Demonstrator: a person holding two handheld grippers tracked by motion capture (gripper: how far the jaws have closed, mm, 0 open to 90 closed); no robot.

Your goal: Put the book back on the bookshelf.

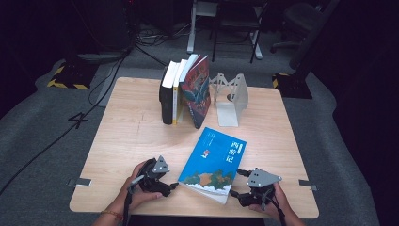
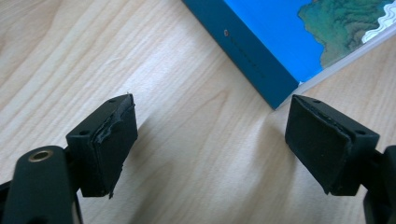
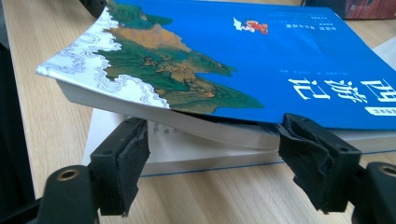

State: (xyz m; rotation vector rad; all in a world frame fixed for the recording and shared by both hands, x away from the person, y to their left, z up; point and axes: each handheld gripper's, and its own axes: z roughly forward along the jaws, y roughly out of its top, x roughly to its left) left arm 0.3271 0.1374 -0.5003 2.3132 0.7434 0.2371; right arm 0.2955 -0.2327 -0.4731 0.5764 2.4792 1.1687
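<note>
A blue paperback (image 1: 214, 157) with a landscape picture and white characters on its cover lies flat near the table's front edge, between my two grippers. My left gripper (image 1: 170, 182) sits by the book's near left corner. In the left gripper view its jaws (image 2: 210, 109) stand wide apart over bare wood, with the book's dark blue spine (image 2: 261, 60) just ahead by the right-hand jaw. My right gripper (image 1: 238, 184) is at the book's near right side. Its open jaws (image 3: 215, 126) flank the page edge, where the cover (image 3: 261, 60) and upper pages arch up off the lower pages.
Several books (image 1: 186, 92) stand upright at the back of the wooden table (image 1: 127, 132), leaning away from a white metal bookend (image 1: 233, 99). Cables and chair legs lie on the grey floor beyond. The table's front edge is right at the person's hands.
</note>
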